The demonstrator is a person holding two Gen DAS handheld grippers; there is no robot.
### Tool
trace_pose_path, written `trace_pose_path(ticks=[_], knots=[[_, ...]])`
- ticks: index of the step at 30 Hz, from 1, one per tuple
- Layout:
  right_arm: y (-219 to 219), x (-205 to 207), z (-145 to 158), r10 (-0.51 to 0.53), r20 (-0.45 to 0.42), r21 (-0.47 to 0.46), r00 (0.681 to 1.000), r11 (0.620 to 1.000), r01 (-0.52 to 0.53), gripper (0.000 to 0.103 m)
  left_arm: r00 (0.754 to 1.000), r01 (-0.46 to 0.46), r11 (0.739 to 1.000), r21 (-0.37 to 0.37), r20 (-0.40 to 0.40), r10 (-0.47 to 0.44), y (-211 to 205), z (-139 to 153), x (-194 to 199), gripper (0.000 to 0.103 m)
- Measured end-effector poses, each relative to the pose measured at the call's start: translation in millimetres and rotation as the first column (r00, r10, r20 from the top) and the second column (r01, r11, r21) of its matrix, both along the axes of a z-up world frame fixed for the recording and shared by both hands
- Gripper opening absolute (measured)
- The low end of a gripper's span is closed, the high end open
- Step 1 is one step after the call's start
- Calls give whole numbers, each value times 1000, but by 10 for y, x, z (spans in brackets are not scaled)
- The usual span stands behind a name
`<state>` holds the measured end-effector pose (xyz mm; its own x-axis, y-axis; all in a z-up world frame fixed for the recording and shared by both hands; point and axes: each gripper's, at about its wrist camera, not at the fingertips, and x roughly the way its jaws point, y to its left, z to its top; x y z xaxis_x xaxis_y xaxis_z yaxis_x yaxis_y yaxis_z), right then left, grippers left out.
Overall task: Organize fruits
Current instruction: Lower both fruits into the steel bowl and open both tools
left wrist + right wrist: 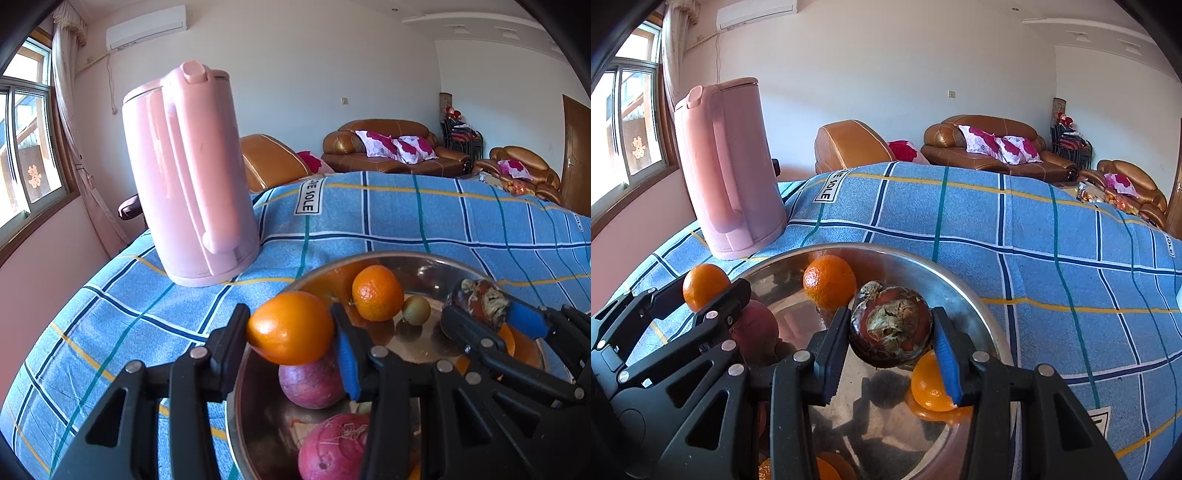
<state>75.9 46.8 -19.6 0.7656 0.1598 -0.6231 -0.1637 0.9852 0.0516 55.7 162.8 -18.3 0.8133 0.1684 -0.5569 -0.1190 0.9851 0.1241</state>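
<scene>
- While the left wrist view looks along its own fingers, the left gripper [291,328] is clamped on an orange [290,326] held above the near rim of the steel bowl [424,258]; one pad presses each side of the fruit at its widest part.
- Below those fingers lie two reddish fruits [312,380], and beyond the fingertips sit a second orange [377,292] and a small green-brown fruit [416,309].
- This orange looks firm, round and light, with a slightly waxy peel; a grip across the middle, as here, should keep it from rolling out, and hard squeezing seems needless.
- Seen from the right wrist, the right gripper [892,325] grasps a dark, wrinkled fruit [891,324] between its pads, lifted clear over the bowl floor.
- That skin looks dry and cracked, so I judge it brittle and the flesh soft: gentle pressure on the two smooth flanks suits it best.
- Under the blue pad, another orange [929,384] rests against the bowl wall.
- Left of the fingers, a pink kettle [727,166] stands on the blue checked cloth [1034,240].
</scene>
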Motion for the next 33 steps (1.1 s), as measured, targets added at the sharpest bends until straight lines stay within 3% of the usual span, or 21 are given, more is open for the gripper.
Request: trace_pose_path(ticks=[14, 33], knots=[[-85, 46, -49, -40, -36, 24, 999, 999, 41, 46, 1000, 24, 999, 25, -1, -24, -68, -11, 58, 46], [26, 59, -50, -35, -46, -39, 998, 999, 33, 47, 1000, 8, 1000, -22, -2, -8, 29, -31, 44, 46]])
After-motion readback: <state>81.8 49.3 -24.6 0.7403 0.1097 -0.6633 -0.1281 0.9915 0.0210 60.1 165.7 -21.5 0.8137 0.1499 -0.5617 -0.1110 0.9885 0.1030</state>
